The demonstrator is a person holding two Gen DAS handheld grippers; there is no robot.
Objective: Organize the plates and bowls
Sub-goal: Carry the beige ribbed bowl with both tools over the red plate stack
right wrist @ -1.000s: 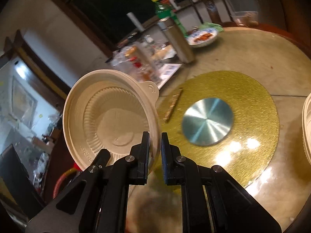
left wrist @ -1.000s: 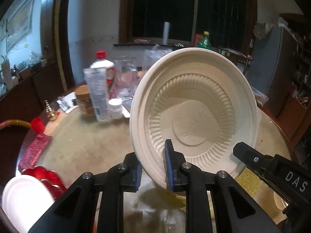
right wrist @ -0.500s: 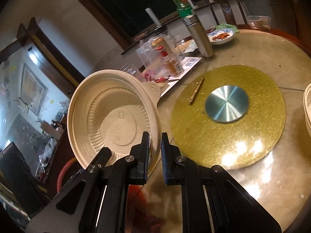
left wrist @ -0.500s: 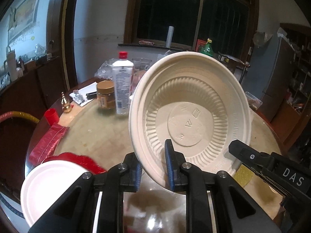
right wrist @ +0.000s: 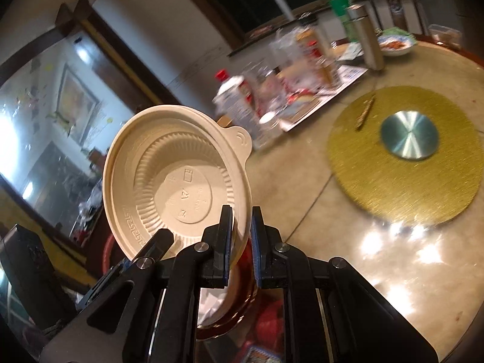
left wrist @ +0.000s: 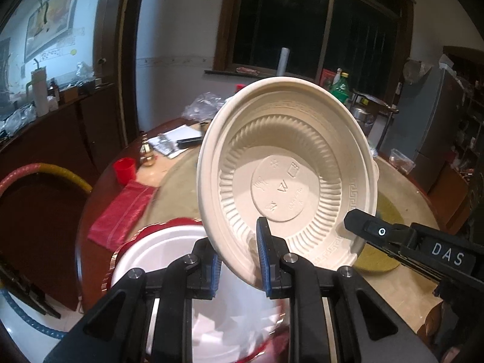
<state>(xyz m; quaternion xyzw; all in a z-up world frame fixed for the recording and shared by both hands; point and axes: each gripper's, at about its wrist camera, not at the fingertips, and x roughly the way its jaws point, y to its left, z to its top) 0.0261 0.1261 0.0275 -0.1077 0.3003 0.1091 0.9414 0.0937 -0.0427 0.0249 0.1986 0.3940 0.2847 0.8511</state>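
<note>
Clearly both hands share one load: a beige bowl (left wrist: 287,178) is held up on edge above the near end of the surface (right wrist: 378,257), its inside turned toward both cameras. The left hand-held gripper (left wrist: 239,258) pinches the bowl's lower rim, one blue-padded finger inside the wall and one outside. The right hand-held gripper (right wrist: 240,242) clamps the rim as well, on the side below the small tab handle; its black finger shows in the left view touching the bowl's right edge. Gripping a thin, flexible rim at two places probably keeps the bowl from twisting or sagging as it is carried.

Directly under the tilted bowl sits a white plate (left wrist: 169,257) on a red tray (right wrist: 242,296), close to the surface's near edge, with a red cloth (left wrist: 124,208) and a red cup (left wrist: 124,170) beyond it. That looks like the collecting spot, so the tilt likely serves to bring the bowl over and lay it flat there. Bottles and jars (right wrist: 272,90) crowd the far side, and a gold mat (right wrist: 405,157) with a metal disc (right wrist: 409,136) lies well apart to the right, so neither is in the way. Blur makes the tray's contents hard to read.
</note>
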